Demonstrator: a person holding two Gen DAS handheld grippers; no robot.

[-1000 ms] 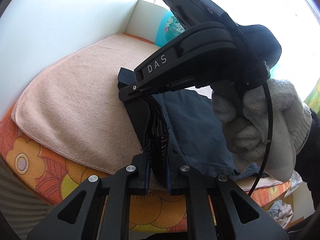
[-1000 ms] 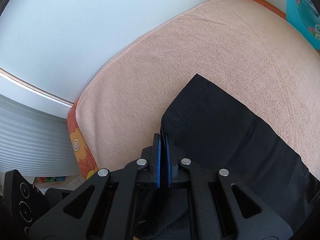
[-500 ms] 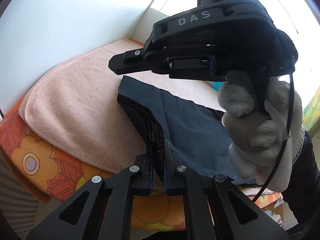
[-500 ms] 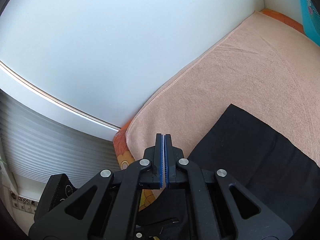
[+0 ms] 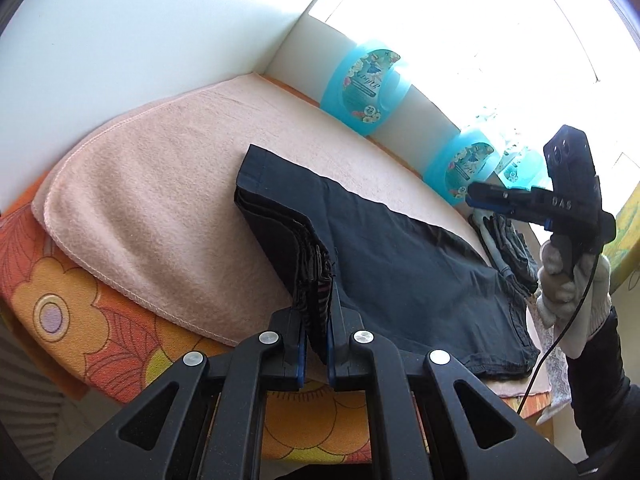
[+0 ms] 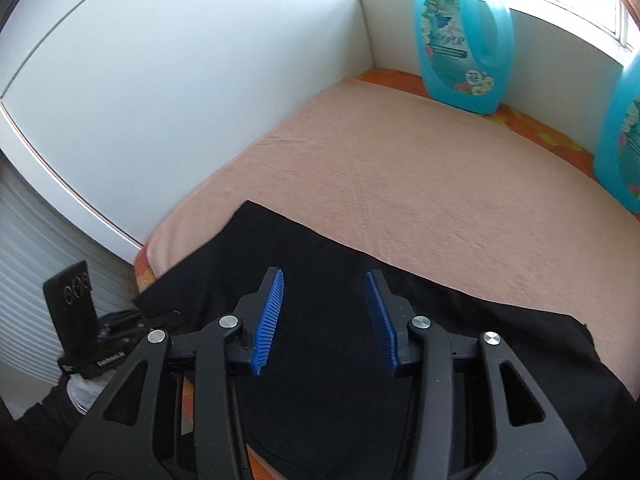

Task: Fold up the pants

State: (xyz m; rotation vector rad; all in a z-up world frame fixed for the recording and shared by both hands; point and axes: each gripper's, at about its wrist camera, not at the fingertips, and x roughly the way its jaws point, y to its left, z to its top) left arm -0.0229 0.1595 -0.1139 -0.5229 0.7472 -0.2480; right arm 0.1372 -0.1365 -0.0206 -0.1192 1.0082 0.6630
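The left gripper (image 5: pixel 316 330) pinched the pants' (image 5: pixel 400 264) stacked hem, lower centre; the right gripper (image 6: pixel 324 312) was opening, empty. Soft, limp cloth, probably light: grip layered edges.

The left wrist camera sits low at the near edge of the table (image 5: pixel 60 304), close behind its own fingers (image 5: pixel 294 340), looking across and slightly down toward the far corner and the bright window (image 5: pixel 460 32). The right wrist camera looks more steeply down from above, facing the wall (image 6: pixel 180 80) and that same corner. Both views share the pink towel (image 5: pixel 160 208), the dark pants (image 5: pixel 400 268) and the blue bottles (image 5: pixel 366 84) along the back — each view also catches the other gripper: the right gripper (image 5: pixel 476 200) shows at the left view's right side, the left device (image 6: pixel 72 304) at the right view's lower left.
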